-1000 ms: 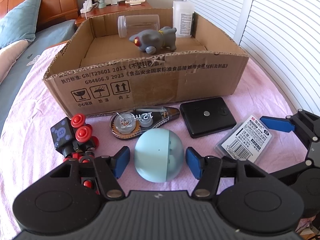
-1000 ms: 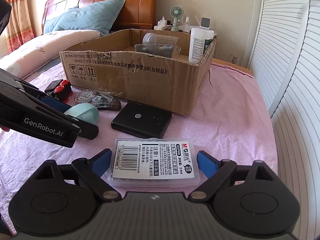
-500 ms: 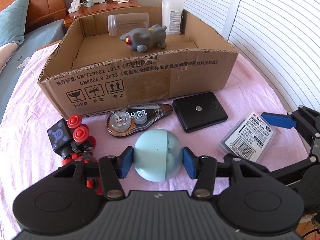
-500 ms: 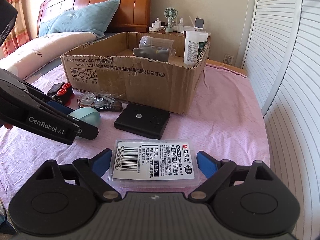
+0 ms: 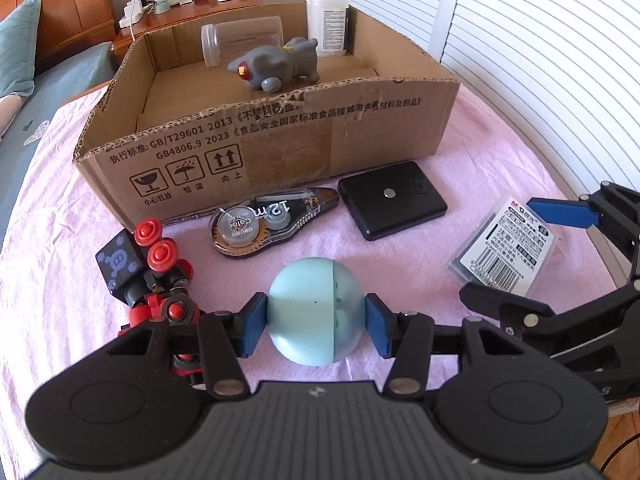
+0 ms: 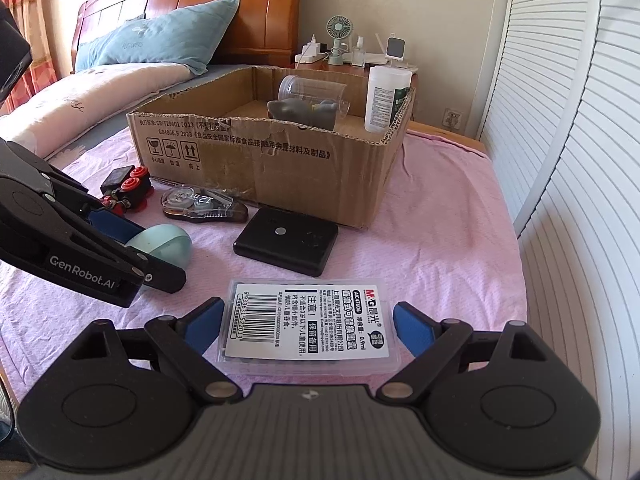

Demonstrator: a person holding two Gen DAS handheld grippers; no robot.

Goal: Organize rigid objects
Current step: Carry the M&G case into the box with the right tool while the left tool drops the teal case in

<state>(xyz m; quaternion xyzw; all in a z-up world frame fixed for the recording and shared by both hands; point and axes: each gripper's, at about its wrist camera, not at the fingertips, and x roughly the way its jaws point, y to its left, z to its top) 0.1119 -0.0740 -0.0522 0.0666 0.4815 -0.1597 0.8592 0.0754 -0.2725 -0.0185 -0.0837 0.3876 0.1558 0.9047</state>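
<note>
My left gripper (image 5: pixel 316 322) is shut on a pale blue egg-shaped ball (image 5: pixel 316 308), its blue pads touching both sides, low over the pink blanket. My right gripper (image 6: pixel 308 330) is open around a clear plastic refill case (image 6: pixel 308 330) with a barcode label; its pads stand just off the case's ends. The case also shows in the left wrist view (image 5: pixel 506 246). An open cardboard box (image 5: pixel 280 136) behind holds a grey toy animal (image 5: pixel 280 64), a clear jar (image 5: pixel 244 42) and a white bottle (image 5: pixel 326 20).
On the blanket in front of the box lie a correction tape dispenser (image 5: pixel 268 220), a black flat case (image 5: pixel 392 204) and a red-and-black toy (image 5: pixel 148 268). White shutter doors stand to the right. A nightstand with a fan (image 6: pixel 338 34) stands behind the box.
My left gripper closed on the blue ball and both views rose a little. My right gripper's pads came in closer to the refill case.
</note>
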